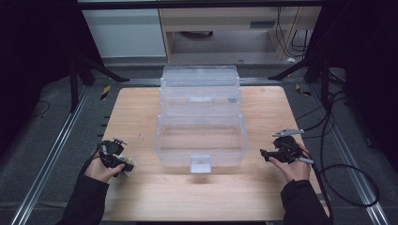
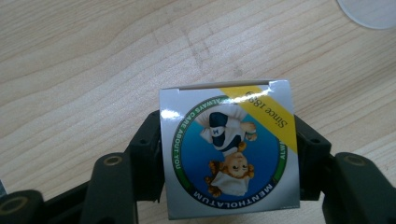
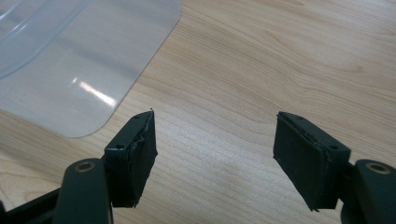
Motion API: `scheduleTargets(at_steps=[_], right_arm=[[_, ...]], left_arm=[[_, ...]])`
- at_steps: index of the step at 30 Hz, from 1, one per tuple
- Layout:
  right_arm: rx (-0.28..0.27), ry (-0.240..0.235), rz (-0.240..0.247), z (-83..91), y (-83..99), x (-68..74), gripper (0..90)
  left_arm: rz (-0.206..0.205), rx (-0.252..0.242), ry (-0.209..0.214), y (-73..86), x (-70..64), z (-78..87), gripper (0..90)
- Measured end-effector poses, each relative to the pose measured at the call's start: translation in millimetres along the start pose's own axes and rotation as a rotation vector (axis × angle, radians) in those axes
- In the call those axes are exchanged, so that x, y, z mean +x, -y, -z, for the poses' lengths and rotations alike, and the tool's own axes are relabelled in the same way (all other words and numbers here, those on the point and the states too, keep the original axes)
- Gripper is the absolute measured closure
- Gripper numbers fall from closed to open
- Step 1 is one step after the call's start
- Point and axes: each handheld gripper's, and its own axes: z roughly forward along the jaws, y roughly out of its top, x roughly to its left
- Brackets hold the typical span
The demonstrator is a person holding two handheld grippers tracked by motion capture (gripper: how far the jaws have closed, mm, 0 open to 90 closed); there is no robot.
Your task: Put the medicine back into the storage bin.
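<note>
A small white Mentholatum box [image 2: 229, 149] with a round blue picture and a yellow corner stripe sits between the two black jaws of my left gripper [image 2: 229, 154], which is shut on its sides. In the high view that left gripper [image 1: 123, 162] rests at the table's front left with the box [image 1: 127, 163] at its tip. A clear plastic storage bin [image 1: 201, 117] stands open in the middle of the wooden table [image 1: 141, 117]. My right gripper [image 3: 215, 154] is open over bare wood, right of the bin's corner [image 3: 70, 60]. It shows at the front right [image 1: 266, 153].
The bin has a front latch [image 1: 200, 164] and its lid is tilted back at the far side. Cables [image 1: 347, 178] trail off the table's right edge. Metal rails [image 1: 51, 154] run along both sides. A clear rounded edge [image 2: 369, 11] shows top right in the left gripper view.
</note>
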Motion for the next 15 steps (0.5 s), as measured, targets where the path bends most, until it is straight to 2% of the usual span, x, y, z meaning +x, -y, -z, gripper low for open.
scheduleTargets(at_steps=[6, 10, 15], right_arm=[[0.007, -0.004, 0.002, -1.9, 0.3, -0.4, 30.0], [0.008, -0.006, -0.001, -1.7, 0.3, -0.9, 30.0], [0.002, 0.004, -0.002, -2.0, 1.3, -1.8, 29.6]], left_arm=[[-0.005, 0.002, -0.010, -1.0, -1.0, 3.1, 44.2], [-0.007, -0.041, -0.005, -1.8, -3.0, 16.6, 44.3], [-0.011, -0.107, 0.027, -3.8, -6.8, 37.8, 44.3]])
